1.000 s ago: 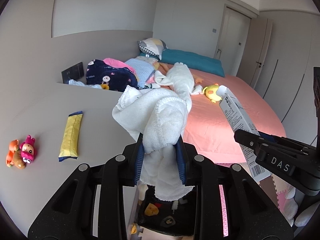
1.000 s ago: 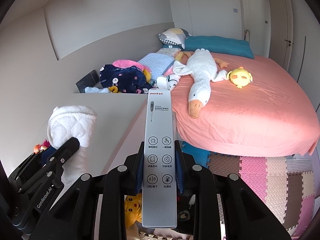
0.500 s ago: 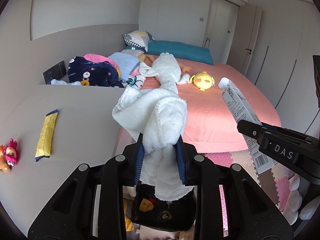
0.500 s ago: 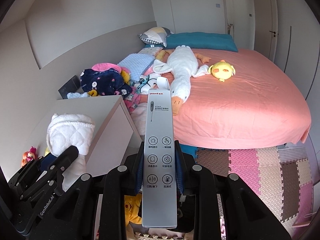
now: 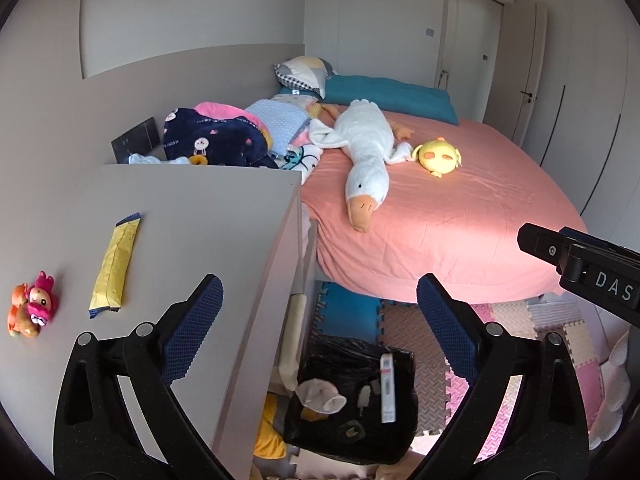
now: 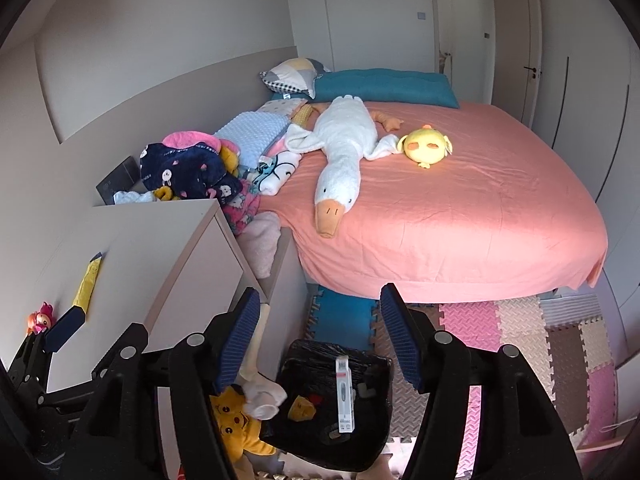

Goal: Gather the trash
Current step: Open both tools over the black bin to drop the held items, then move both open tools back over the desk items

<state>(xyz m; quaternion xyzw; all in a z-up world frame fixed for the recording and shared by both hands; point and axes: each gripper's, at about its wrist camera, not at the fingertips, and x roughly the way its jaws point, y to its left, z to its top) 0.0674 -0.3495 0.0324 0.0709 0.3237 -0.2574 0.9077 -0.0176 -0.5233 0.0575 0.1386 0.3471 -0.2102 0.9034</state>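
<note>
A bin lined with a black bag (image 5: 352,346) (image 6: 320,350) stands on the floor below both grippers. Inside it lie a white towel (image 5: 320,396) (image 6: 264,398) and a long grey-white box (image 5: 387,388) (image 6: 345,394). My left gripper (image 5: 318,282) hangs above the bin, its jaws opening wide with nothing between them. My right gripper (image 6: 320,292) is also above the bin, jaws opening and empty. A yellow wrapper (image 5: 116,268) (image 6: 88,280) lies flat on the beige cabinet top (image 5: 208,216), left of the left gripper.
A small pink and orange toy (image 5: 32,310) sits near the cabinet's left edge. A pink bed (image 5: 460,208) carries a goose plush (image 5: 366,152), a yellow chick plush (image 5: 438,156) and piled clothes (image 5: 212,140). Foam mats (image 6: 500,336) cover the floor. A yellow plush (image 6: 232,416) lies beside the bin.
Both grippers have opened. The towel left the left gripper and the box left the right one; both now lie in the bin below.
</note>
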